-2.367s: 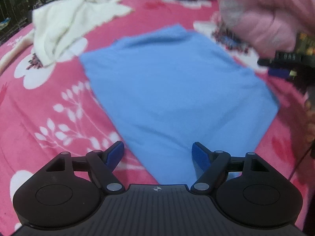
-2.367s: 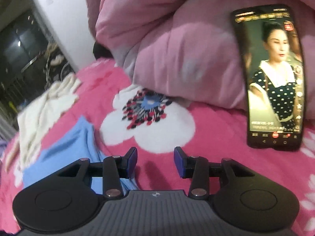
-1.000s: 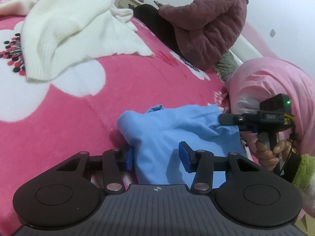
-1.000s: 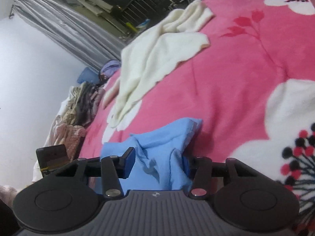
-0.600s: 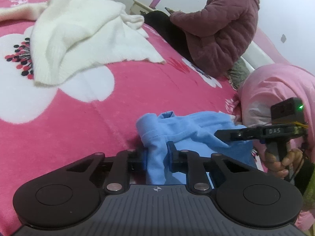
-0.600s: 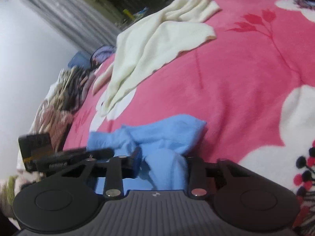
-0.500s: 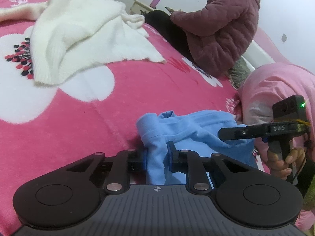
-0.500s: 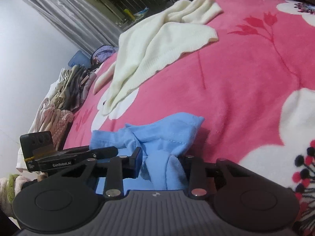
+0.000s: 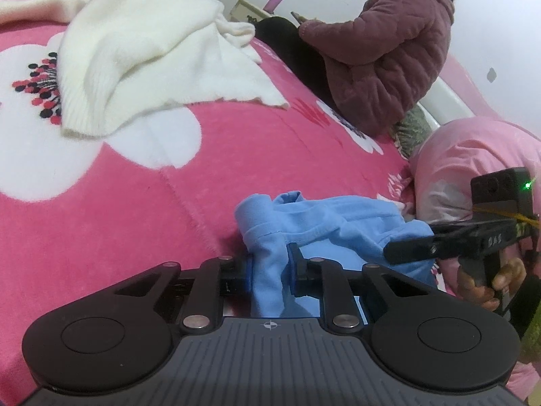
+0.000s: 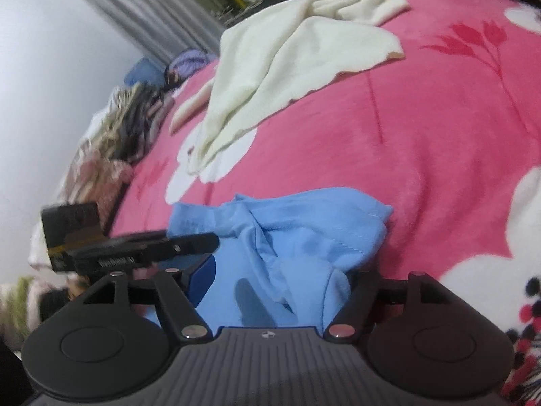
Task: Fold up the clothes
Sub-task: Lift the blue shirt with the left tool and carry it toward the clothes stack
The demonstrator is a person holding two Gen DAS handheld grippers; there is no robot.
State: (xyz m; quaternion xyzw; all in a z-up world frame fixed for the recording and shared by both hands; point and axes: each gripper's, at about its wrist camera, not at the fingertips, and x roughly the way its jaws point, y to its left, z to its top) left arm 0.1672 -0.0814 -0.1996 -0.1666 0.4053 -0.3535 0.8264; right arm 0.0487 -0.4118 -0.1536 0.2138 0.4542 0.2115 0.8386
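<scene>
At lower centre, the left gripper (image 9: 269, 265) is clamped on a fold of the crumpled light-blue cotton garment (image 9: 324, 223) lying on the pink floral fleece blanket (image 9: 135, 182), the right gripper (image 10: 284, 280) is opening around its other end, pads clear, and a cream knitted sweater (image 9: 142, 50) lies upper left.

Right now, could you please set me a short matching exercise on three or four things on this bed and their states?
Things:
1. blue garment
2. white sweater
3. left gripper
4. right gripper

States:
A. jaws opening, cloth between them
B. spread loose on the blanket
C. shut on a fold of cloth
D. bunched between both grippers

Pairs: 1-D, 2-B, 3-C, 4-A
</scene>
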